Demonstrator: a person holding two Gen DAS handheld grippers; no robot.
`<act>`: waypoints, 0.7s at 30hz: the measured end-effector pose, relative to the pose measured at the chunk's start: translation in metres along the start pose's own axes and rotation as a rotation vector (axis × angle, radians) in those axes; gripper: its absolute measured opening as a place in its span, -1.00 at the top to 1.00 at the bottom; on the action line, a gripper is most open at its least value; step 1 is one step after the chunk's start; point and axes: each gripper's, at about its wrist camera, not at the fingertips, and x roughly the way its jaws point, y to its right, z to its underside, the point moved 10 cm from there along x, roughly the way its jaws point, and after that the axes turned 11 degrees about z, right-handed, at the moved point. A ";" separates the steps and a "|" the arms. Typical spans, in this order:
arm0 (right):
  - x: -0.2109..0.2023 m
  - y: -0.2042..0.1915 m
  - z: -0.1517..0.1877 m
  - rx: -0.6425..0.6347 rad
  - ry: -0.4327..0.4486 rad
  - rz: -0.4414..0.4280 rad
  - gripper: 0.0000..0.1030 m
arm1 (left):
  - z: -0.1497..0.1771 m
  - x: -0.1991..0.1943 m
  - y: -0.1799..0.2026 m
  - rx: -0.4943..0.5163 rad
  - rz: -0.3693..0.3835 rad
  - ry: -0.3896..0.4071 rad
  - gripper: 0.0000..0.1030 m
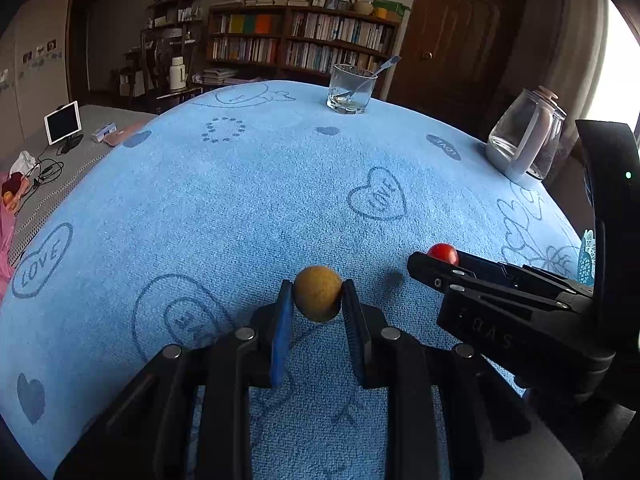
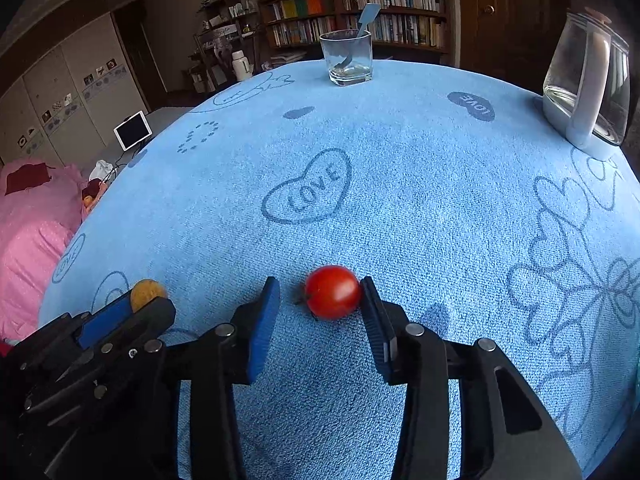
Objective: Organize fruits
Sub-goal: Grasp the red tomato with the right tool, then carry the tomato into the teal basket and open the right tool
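Blue towel-covered table point(image 2: 400, 200): left gripper point(image 1: 317, 300) pinching a tan round fruit point(image 1: 318, 298) just above the cloth, right gripper point(image 2: 320, 300) straddling the red tomato point(image 2: 332, 291), right pad touching, left pad apparently apart, so not clamped.

Both wrist cameras sit low and close over the near edge of the blue tablecloth point(image 1: 248, 184), looking forward and downward along their own fingers toward the far edge. Each shows the drinking glass point(image 1: 351, 89) and bookshelf point(image 1: 304, 40) beyond, the right camera's view shifted rightward.
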 end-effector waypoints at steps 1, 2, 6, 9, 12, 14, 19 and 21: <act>0.001 0.001 0.000 0.000 0.000 0.008 0.32 | 0.000 0.000 0.000 -0.001 0.000 0.000 0.52; 0.000 0.001 0.000 0.000 0.002 0.009 0.34 | 0.000 0.000 0.000 -0.001 0.000 0.000 0.52; -0.003 0.004 0.001 0.000 0.011 0.016 0.37 | 0.000 0.000 0.001 0.003 0.002 0.000 0.52; -0.008 0.005 0.000 0.001 0.028 0.026 0.37 | 0.000 0.000 0.001 0.004 0.002 0.000 0.52; -0.016 0.007 0.001 0.007 0.048 0.029 0.37 | 0.000 0.000 0.002 0.006 0.002 0.002 0.52; -0.021 0.010 0.002 0.020 0.059 0.028 0.37 | 0.000 -0.001 0.004 0.014 0.001 0.006 0.52; -0.036 0.023 0.005 0.065 0.086 0.033 0.37 | -0.002 -0.004 0.010 0.044 0.001 0.022 0.52; -0.041 0.028 0.007 0.081 0.097 0.036 0.37 | -0.003 -0.004 0.011 0.050 0.002 0.024 0.52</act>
